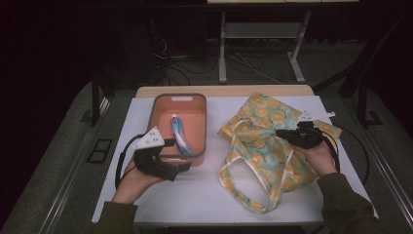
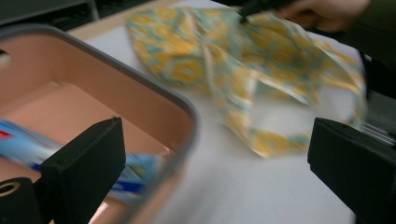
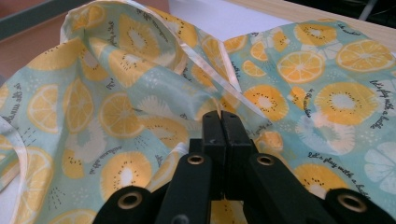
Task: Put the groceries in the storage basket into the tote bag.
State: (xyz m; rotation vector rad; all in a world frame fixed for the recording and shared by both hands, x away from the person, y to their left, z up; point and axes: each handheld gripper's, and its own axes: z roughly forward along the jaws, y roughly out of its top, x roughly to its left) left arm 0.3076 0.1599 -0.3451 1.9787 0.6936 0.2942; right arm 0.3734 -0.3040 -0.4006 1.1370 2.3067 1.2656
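A fruit-print cloth bag [image 1: 258, 146] lies on the right half of the white table, its handles trailing toward the front. My right gripper [image 1: 281, 132] is shut on a fold at the bag's opening; in the right gripper view the black jaws [image 3: 221, 116] pinch the fabric's [image 3: 116, 93] pale edge. A salmon bin [image 1: 157, 112] with a grey rim stands to the left, and a blue and white tube [image 1: 178, 134] lies inside it. My left gripper [image 1: 181, 165] hovers at the bin's near right corner. It is open and holds nothing [image 2: 215, 135], with the bin's rim [image 2: 154, 84], the tube [image 2: 28, 149] and the bag [image 2: 196, 60] ahead.
The white tabletop [image 1: 195, 195] shows bare surface in front of the bin and the bag. Beyond the table's far wooden edge [image 1: 224, 90] are dark floor, loose cables and the legs of another desk [image 1: 222, 53].
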